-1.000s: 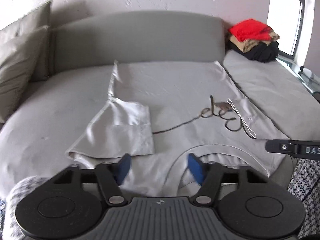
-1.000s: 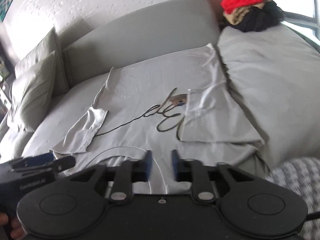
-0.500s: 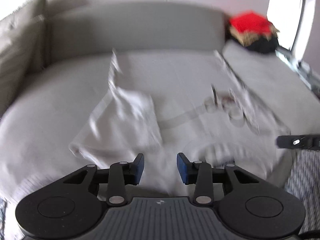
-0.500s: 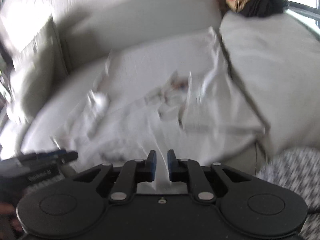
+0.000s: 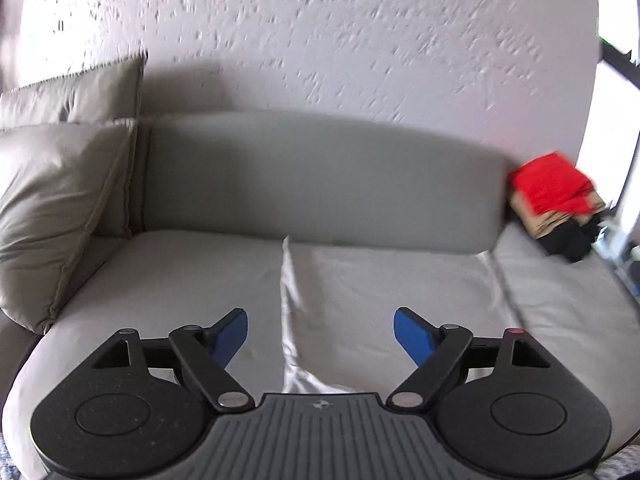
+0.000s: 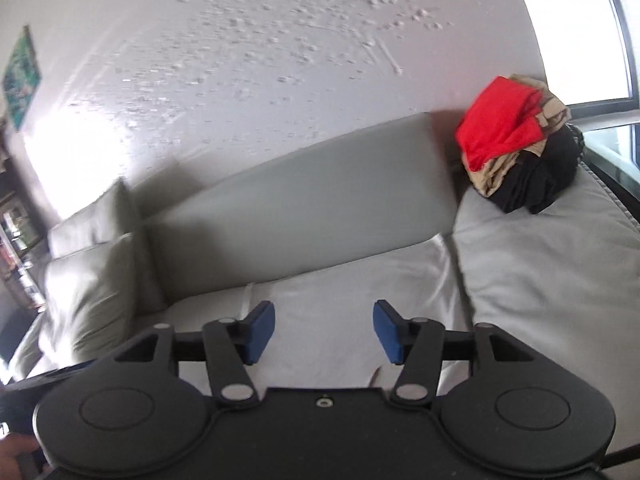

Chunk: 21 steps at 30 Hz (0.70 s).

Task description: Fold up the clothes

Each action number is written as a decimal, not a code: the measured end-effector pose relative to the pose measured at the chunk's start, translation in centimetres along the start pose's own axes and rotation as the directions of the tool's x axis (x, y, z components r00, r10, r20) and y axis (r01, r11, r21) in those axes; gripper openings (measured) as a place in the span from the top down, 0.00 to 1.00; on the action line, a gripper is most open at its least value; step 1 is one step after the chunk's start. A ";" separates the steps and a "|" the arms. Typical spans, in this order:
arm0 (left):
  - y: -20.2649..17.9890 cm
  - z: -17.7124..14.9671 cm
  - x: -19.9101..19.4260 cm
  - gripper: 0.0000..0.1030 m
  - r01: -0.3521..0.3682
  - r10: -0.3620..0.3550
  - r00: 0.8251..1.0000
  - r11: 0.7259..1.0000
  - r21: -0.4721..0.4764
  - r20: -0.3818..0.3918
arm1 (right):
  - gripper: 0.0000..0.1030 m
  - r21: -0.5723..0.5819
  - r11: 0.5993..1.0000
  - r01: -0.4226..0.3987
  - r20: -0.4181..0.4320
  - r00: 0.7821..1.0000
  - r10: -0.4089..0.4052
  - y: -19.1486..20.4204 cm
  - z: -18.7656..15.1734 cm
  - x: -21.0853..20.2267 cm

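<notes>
Both grippers, left (image 5: pixel 320 338) & right (image 6: pixel 324 332), are opening, nothing between; we judge the shirt (image 5: pixel 384 292) (before sofa backrest (image 5: pixel 320 176)) soft, light: grip hem corners.

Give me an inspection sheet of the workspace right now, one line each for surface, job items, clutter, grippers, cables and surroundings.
Surface: grey sofa, seat mostly bare at left.
Job's things: pale grey shirt spread on the seat, its far edge near the backrest.
Clutter: pile of red, tan and black clothes at the sofa's right end; two cushions at its left end.
Grippers: left gripper jaws opening, nothing between them; right gripper jaws opening, nothing between them.
Cables: nothing seen.
Surroundings: textured white wall; window at right; green picture on the wall.
</notes>
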<state>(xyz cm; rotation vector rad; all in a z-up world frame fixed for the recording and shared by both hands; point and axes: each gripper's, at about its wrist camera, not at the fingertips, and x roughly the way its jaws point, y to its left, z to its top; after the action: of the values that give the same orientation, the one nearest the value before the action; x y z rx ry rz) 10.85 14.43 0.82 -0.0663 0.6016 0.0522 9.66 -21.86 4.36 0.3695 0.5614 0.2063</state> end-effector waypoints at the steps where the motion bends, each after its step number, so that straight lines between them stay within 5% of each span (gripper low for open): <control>1: 0.1 0.1 1.7 0.24 -0.015 0.015 1.000 1.000 0.009 -0.018 | 0.46 0.010 1.000 0.014 -0.006 1.000 -0.014 -0.7 0.3 1.5; 6: 0.9 0.3 10.3 0.34 -0.065 0.069 0.997 0.995 0.078 -0.046 | 0.47 0.072 0.994 0.085 -0.031 0.996 -0.083 -5.2 1.5 9.9; 10: 3.2 1.2 17.3 0.59 -0.057 0.057 0.991 0.998 0.007 -0.117 | 0.71 0.088 0.979 0.182 -0.071 0.982 -0.176 -9.0 2.9 17.2; 16: 3.6 2.1 24.9 0.49 -0.068 0.072 0.986 0.997 0.035 -0.150 | 0.71 0.199 0.959 0.201 -0.133 0.975 -0.177 -16.0 4.7 27.3; 21: 5.6 2.7 30.0 0.47 -0.031 0.015 0.981 0.997 -0.077 -0.191 | 0.71 0.230 0.950 0.212 -0.164 0.970 -0.177 -19.4 5.2 33.1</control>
<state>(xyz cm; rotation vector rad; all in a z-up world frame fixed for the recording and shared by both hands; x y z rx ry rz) 36.69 21.11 -14.19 -0.1424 0.7919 0.0929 41.70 -31.55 -15.12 0.5399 0.7634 -0.0303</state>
